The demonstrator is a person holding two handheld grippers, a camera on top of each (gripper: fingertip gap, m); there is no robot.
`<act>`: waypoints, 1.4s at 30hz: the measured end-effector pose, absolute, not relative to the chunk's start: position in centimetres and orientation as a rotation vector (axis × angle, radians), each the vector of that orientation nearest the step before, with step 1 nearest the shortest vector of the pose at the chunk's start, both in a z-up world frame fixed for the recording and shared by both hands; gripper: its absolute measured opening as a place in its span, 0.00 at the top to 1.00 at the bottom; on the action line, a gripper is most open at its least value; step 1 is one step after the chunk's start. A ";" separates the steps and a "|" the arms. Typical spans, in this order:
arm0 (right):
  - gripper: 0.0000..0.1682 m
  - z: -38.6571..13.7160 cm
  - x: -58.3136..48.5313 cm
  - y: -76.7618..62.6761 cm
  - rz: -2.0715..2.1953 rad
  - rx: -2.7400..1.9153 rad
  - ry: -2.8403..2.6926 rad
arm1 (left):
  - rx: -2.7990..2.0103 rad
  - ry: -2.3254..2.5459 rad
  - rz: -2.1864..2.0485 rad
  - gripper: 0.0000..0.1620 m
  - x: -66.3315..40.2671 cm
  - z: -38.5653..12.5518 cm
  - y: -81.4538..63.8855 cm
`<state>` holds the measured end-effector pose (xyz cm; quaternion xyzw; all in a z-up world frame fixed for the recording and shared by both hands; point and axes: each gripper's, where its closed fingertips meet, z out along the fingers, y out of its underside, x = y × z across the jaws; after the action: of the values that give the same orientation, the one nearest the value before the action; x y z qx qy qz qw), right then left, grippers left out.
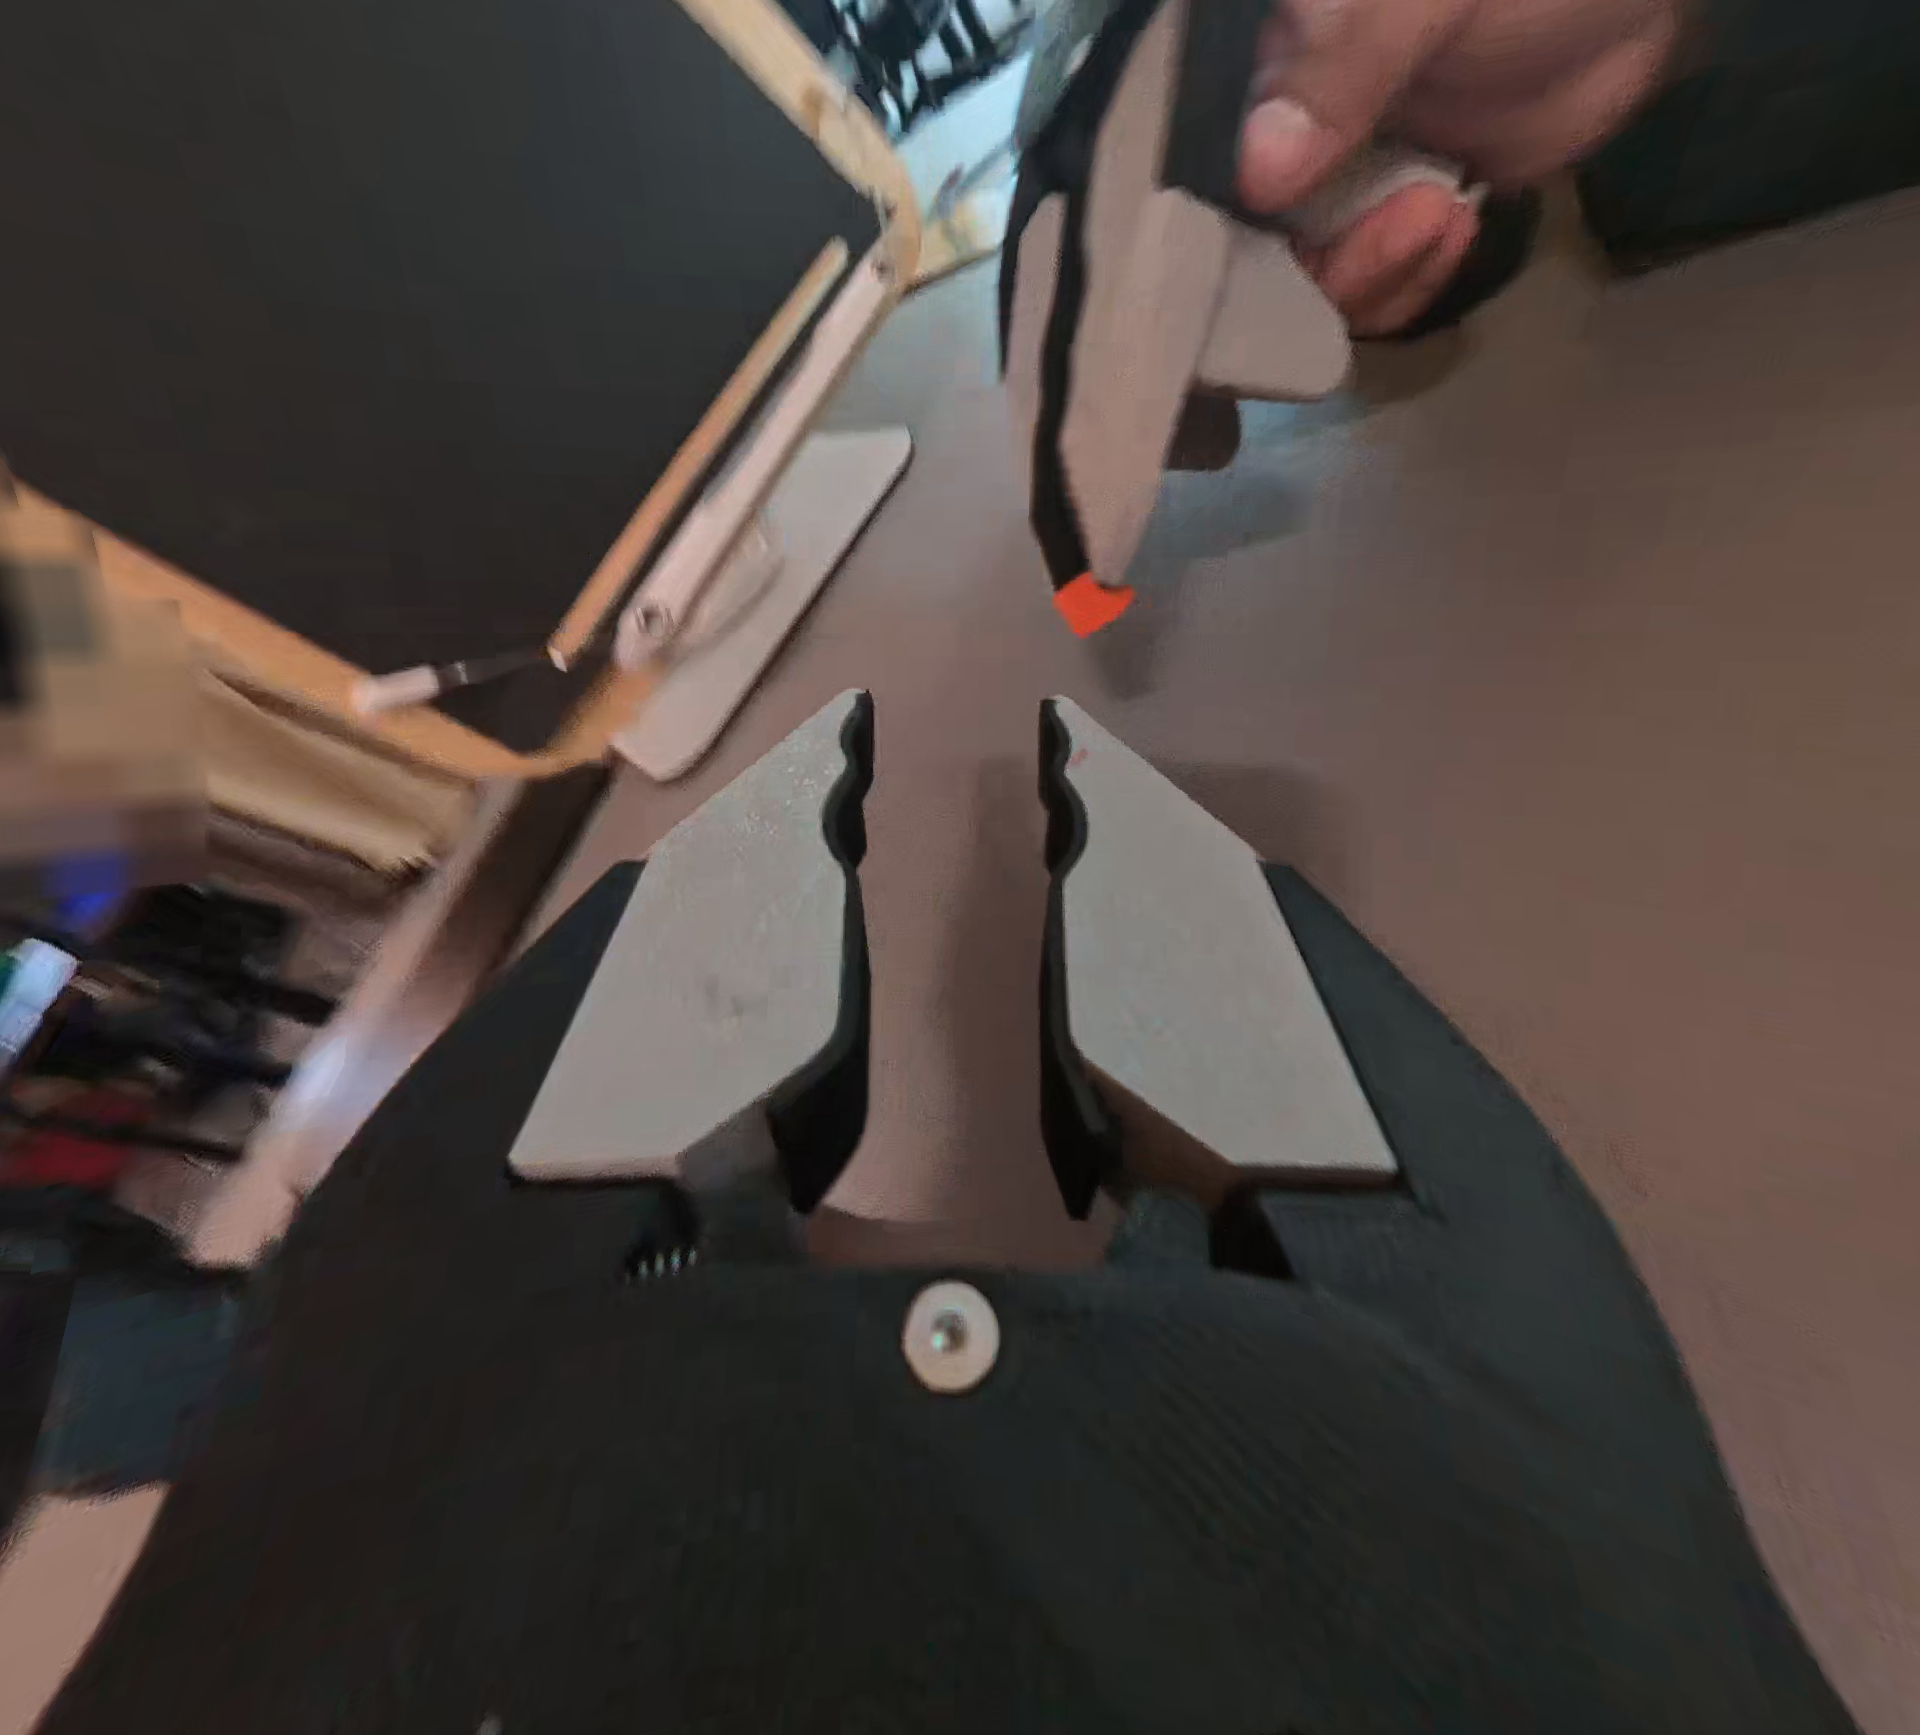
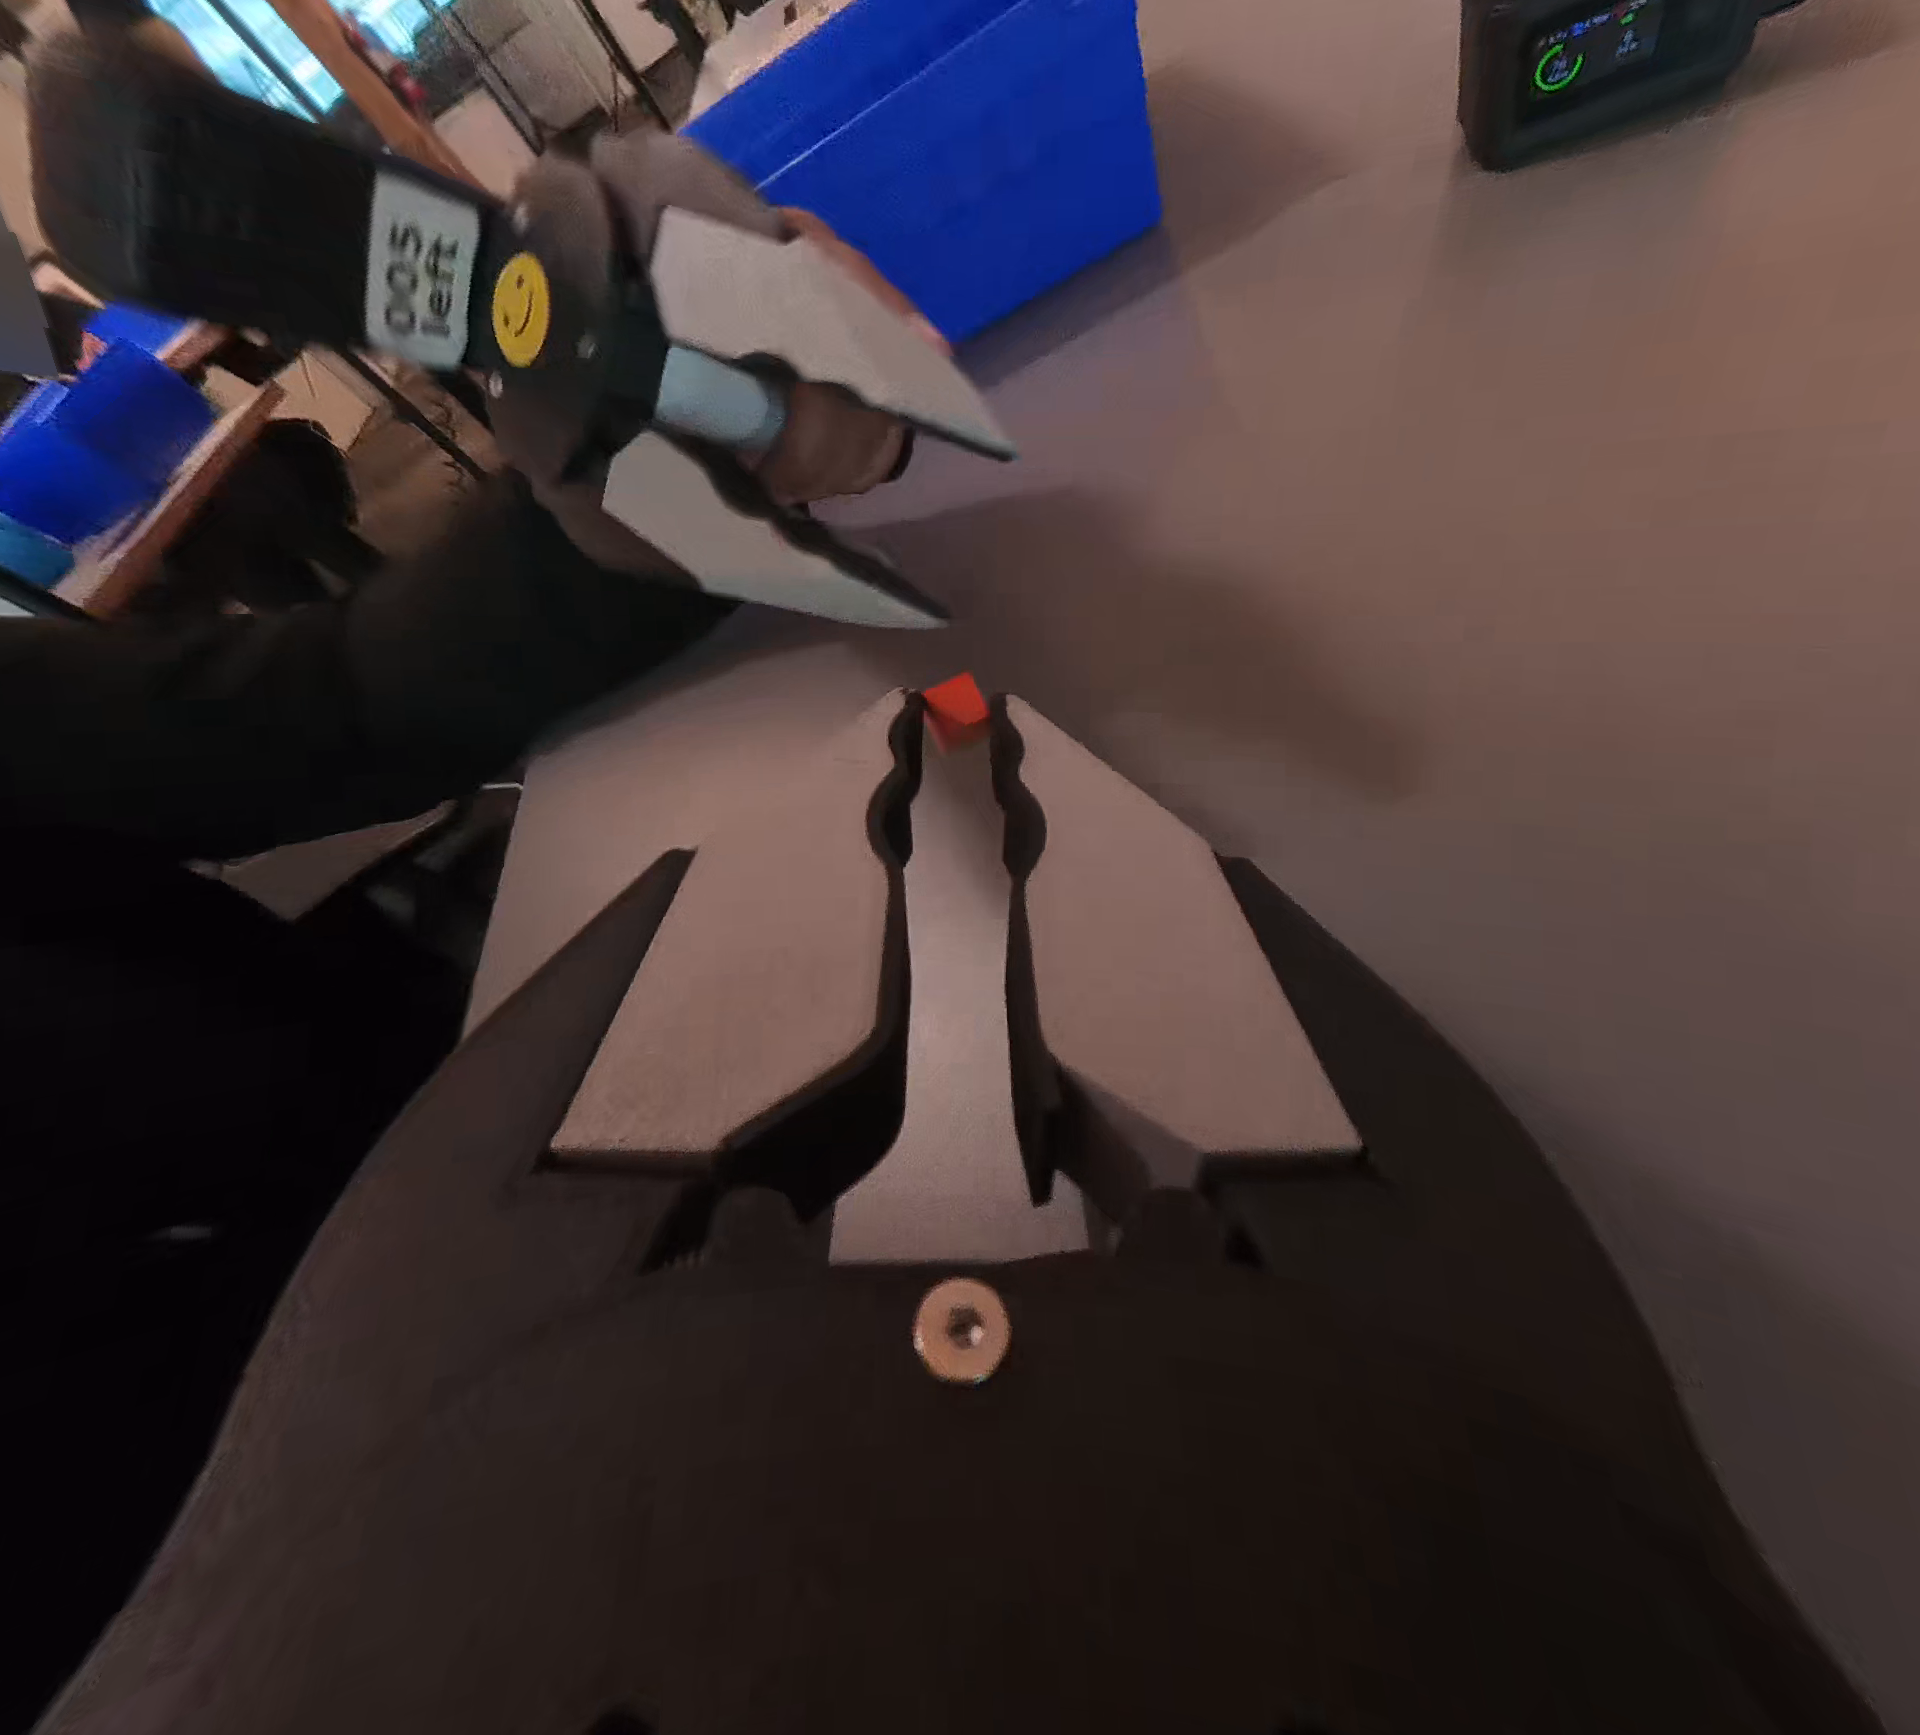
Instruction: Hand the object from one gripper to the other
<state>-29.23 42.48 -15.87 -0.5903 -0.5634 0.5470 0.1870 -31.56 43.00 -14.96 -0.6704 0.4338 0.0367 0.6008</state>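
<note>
Orange-red and small, the cube [image 2: 954, 713] sits pinched at the very tips of the right hand-held gripper [image 2: 956, 711], whose two fingers are drawn in close on either side of it. It looks about as wide as it is long, so no long axis can be made out; one corner is turned upward in the right wrist view. From the left wrist view the same cube [image 1: 1090, 604] hangs at the downward-pointing tip of the right hand-held gripper [image 1: 1086, 579], above the grey tabletop [image 1: 1558, 750] and clear of it. The left hand-held gripper [image 1: 956, 709] stands partly open with nothing between its fingers; its tips lie near the cube but apart from it. A blue bin [image 2: 966, 127] stands farther back on the tabletop [image 2: 1558, 646], and a dark device with a lit screen [image 2: 1605, 23] toward its far right corner
</note>
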 end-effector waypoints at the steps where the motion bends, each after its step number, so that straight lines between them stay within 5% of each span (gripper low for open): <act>1: 0.95 -15.9 -28.8 42.7 1.535 -1.667 -1.588 | -1.480 1.043 0.122 0.84 -30.5 -14.6 42.7; 14: 0.96 -14.2 -28.4 40.6 1.676 -1.599 -1.638 | -1.339 1.158 0.190 0.93 -27.3 -14.4 41.8; 20: 0.88 -13.9 -27.7 42.9 1.446 -1.551 -1.617 | -1.607 0.916 -0.326 0.93 -27.9 -14.3 42.0; 27: 0.84 -12.2 -27.5 40.1 1.020 -1.138 -1.773 | -1.618 0.429 -1.512 0.94 -28.1 -10.5 39.7; 33: 0.83 -12.5 -28.5 39.2 0.773 -1.010 -1.795 | -1.681 0.363 -1.630 0.93 -27.2 -11.7 39.9; 42: 0.94 -12.3 -28.6 38.5 0.761 -0.961 -1.801 | -1.697 0.424 -1.639 0.94 -26.1 -12.2 39.2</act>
<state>-28.57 38.51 -12.26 -0.3910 -0.7328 0.3096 0.4630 -26.14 39.23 -12.17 -0.6594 0.1648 -0.6369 0.3638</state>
